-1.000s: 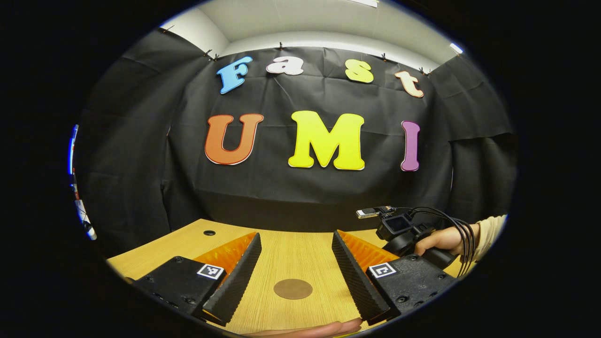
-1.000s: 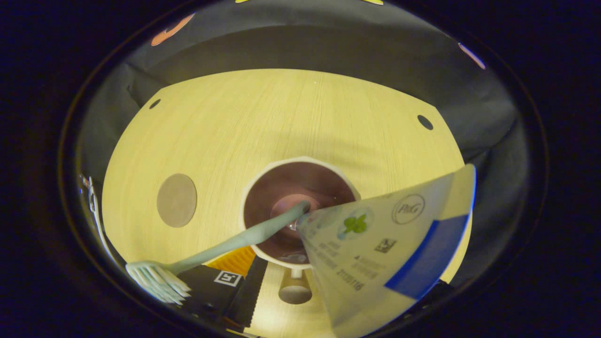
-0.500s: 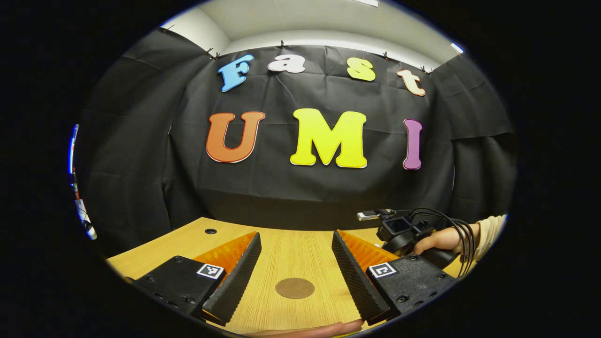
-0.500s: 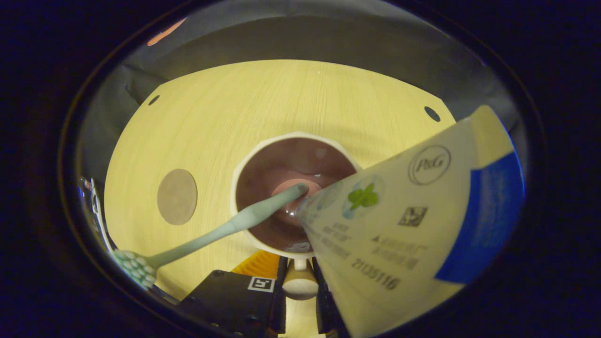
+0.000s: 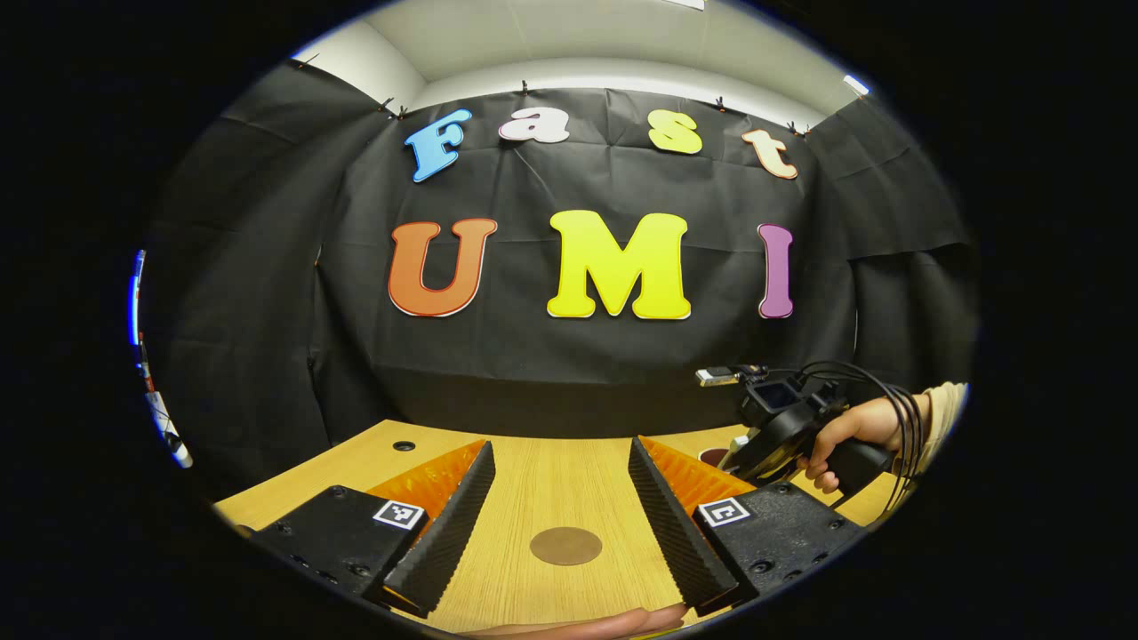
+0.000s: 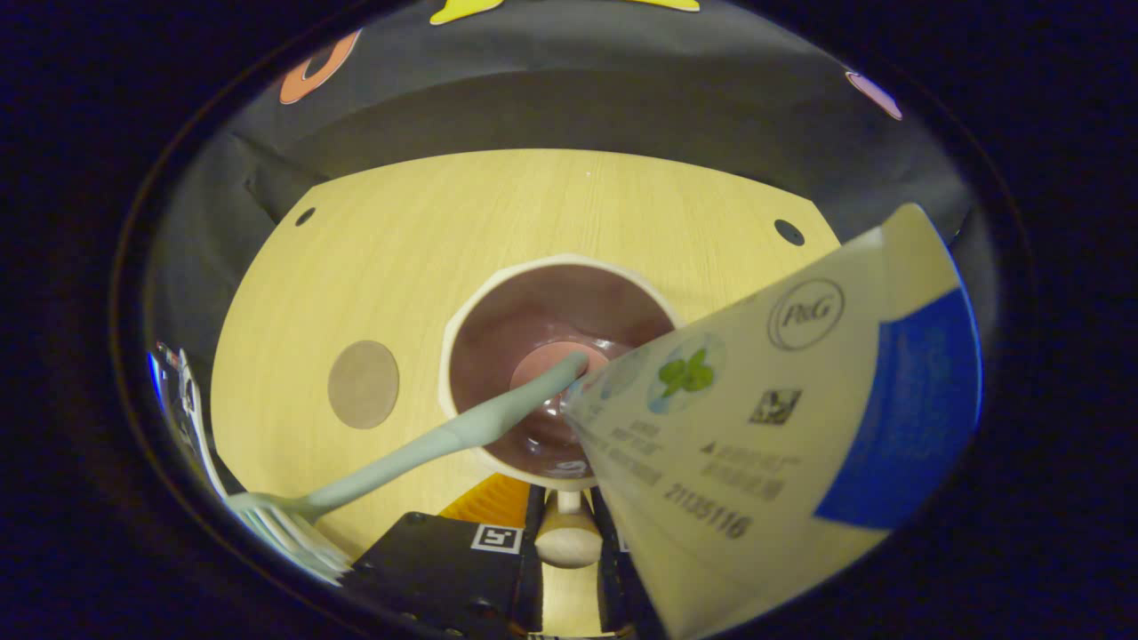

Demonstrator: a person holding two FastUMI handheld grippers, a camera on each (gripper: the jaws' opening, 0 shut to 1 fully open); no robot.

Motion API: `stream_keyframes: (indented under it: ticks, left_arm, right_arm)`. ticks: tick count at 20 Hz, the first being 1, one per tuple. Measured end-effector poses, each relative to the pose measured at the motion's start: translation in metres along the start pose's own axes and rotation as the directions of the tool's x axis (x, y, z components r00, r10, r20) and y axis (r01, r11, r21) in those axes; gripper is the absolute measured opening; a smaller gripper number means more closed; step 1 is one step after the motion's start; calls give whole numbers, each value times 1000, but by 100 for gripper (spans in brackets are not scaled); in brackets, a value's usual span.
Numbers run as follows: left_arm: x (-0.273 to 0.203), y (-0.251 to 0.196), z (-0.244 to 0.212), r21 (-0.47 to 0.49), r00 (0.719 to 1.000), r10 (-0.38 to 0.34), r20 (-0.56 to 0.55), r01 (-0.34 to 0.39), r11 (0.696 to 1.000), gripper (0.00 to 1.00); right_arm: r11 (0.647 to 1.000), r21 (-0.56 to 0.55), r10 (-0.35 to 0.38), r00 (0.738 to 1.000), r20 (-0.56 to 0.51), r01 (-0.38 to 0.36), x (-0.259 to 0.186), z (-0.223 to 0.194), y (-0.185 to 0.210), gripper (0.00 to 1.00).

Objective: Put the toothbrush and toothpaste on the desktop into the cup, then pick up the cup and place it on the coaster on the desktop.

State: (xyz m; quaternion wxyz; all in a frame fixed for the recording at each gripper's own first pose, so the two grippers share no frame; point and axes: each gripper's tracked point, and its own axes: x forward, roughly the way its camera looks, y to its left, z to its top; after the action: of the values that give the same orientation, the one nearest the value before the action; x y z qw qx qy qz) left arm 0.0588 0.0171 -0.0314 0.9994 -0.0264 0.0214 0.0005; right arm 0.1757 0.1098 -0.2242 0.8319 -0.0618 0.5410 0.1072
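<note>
In the right gripper view, the right gripper (image 6: 567, 569) had its jaws drawn narrow around the cream handle (image 6: 567, 539) of the cup (image 6: 558, 366), one finger on each side of it and both apparently pressing it; the cup was seen from above, its rim pale and its inside dark brown; whether its base touched the wooden desk (image 6: 498, 222) or hung just above it could not be told. The mint-green toothbrush (image 6: 418, 449) stood in the cup with its handle end at the bottom, leaning out over the rim toward the lower left, bristles uppermost near the edge of the view; the toothpaste tube (image 6: 765, 427), white with a blue band, also stood in the cup, its flat crimped end fanning up and to the right, close to the camera. The round brown coaster (image 6: 363, 384) lay flat on the desk to the left of the cup, apart from it.

In the left gripper view, the left gripper (image 5: 562, 524) hovered low over the desk (image 5: 551, 462) with its jaws wide and nothing between them; the coaster (image 5: 565, 546) lay on the desk in the gap between the fingers; to the right, a hand (image 5: 849, 434) in a light sleeve held the right gripper (image 5: 782, 427).
</note>
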Motion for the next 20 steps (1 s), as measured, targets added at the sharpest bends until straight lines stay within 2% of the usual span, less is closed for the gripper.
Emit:
stream_keyframes:
  ticks: [2,7,11,13,15,20]
  left_arm:
    - [-3,6,2,-3,1000,6,-9,-6,1000,96]
    - [-12,35,16,24,998,50,34,-51,998,95]
    - [-15,47,21,50,995,83,50,-85,995,95]
    - [-16,47,20,52,996,77,44,-80,995,96]
    - [-19,54,27,58,993,103,65,-106,993,96]
    - [-27,58,37,73,989,95,112,-103,992,95]
  right_arm:
    - [1000,-12,4,1000,11,-4,-6,4,4,24]
    - [997,-78,28,1000,9,-28,-20,8,62,24]
    - [987,-157,43,999,-17,-45,-7,7,114,24]
    - [979,-195,62,998,-29,-66,-1,4,138,24]
    - [973,-208,90,994,-60,-101,8,-1,158,24]
    - [959,-270,62,994,-94,-86,26,-13,186,24]
